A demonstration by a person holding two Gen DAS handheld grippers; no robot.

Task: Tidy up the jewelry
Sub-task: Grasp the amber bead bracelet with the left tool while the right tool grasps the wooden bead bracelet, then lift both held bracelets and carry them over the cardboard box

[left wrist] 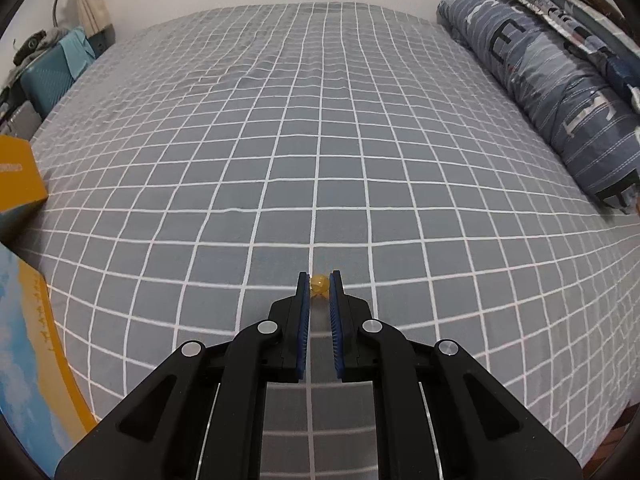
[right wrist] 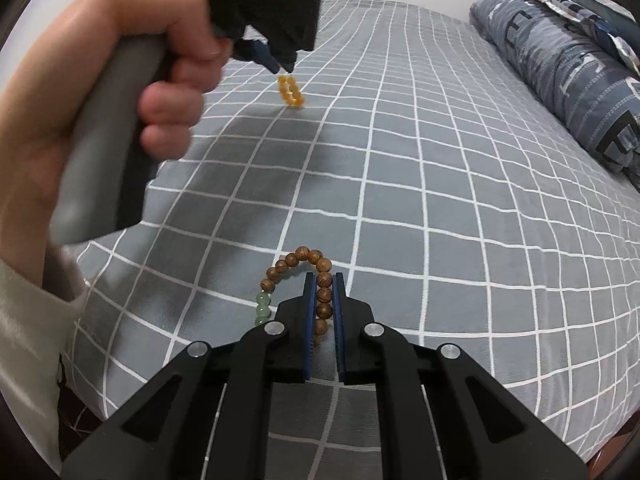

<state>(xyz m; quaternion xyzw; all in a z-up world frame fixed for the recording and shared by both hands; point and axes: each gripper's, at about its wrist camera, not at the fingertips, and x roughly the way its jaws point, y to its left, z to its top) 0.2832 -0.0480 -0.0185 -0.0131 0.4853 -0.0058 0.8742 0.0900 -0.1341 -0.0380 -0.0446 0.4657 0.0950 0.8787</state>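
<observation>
Checked grey bedsheet [left wrist: 320, 140]: left fingers [left wrist: 319, 284] pinch yellow bracelet [right wrist: 291, 92], right fingers [right wrist: 324, 286] clamp wooden bracelet [right wrist: 304, 258].

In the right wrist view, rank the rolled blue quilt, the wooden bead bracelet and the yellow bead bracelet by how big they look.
Largest to smallest, as they look:
1. Rolled blue quilt
2. Wooden bead bracelet
3. Yellow bead bracelet

The wooden one sits nearer the camera, so the two bracelets' true sizes may be closer than they look.

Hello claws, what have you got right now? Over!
Left gripper shut on yellow bead bracelet, dangling above the bed. Right gripper shut on wooden bead bracelet. Nothing in the way.
</observation>
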